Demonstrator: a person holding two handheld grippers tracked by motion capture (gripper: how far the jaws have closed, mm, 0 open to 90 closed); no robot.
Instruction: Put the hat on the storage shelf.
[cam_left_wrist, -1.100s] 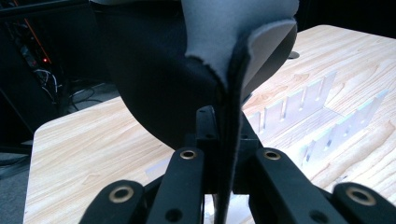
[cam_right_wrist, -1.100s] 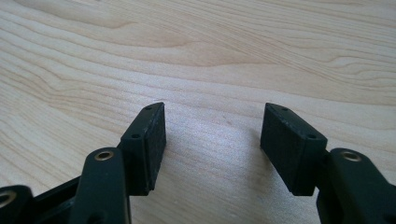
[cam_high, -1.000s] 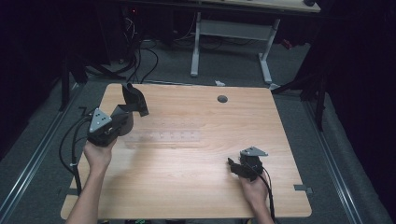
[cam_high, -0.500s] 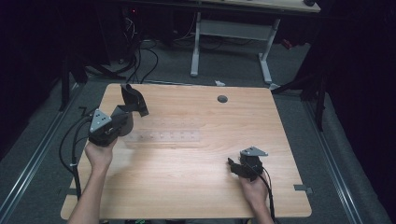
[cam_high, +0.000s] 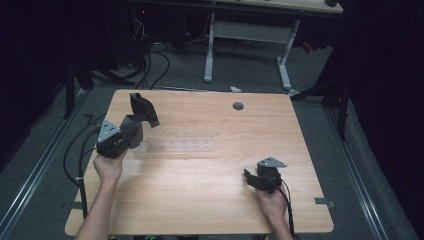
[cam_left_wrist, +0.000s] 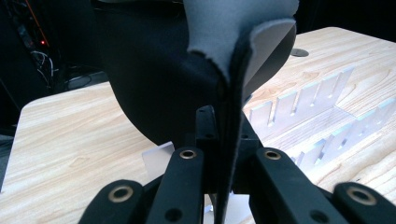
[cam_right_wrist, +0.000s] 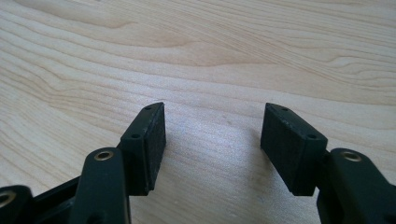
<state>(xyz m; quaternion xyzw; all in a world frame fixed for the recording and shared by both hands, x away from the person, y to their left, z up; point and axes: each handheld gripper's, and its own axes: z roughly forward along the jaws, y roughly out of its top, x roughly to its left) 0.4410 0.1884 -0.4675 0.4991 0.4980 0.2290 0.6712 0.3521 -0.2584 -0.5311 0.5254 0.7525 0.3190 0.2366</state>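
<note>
Nearest the person, the right gripper (cam_high: 254, 178) rests low on the wooden surface (cam_high: 210, 200) with its jaws spread wide and nothing between them; its own view shows bare wood grain between the pads (cam_right_wrist: 150, 142).

Farther up on the left side, the left gripper (cam_high: 131, 131) has its jaws pinched tight on the edge of a dark fabric piece (cam_high: 142, 110), black outside and grey inside, held up above the surface. Just beside it lies a clear slotted organizer (cam_high: 175, 146), a long tray with notched dividers (cam_left_wrist: 299, 105).

The step in hand looks to be bringing the fabric toward that organizer. To do it well, the left hand (cam_high: 108, 167) should keep its pinch firm, lower the fabric squarely over one slot, and let the free right gripper come across to steady the tray.

The fabric hides much of the organizer's near end, and what garment it is, perhaps a sock, cannot be settled.
</note>
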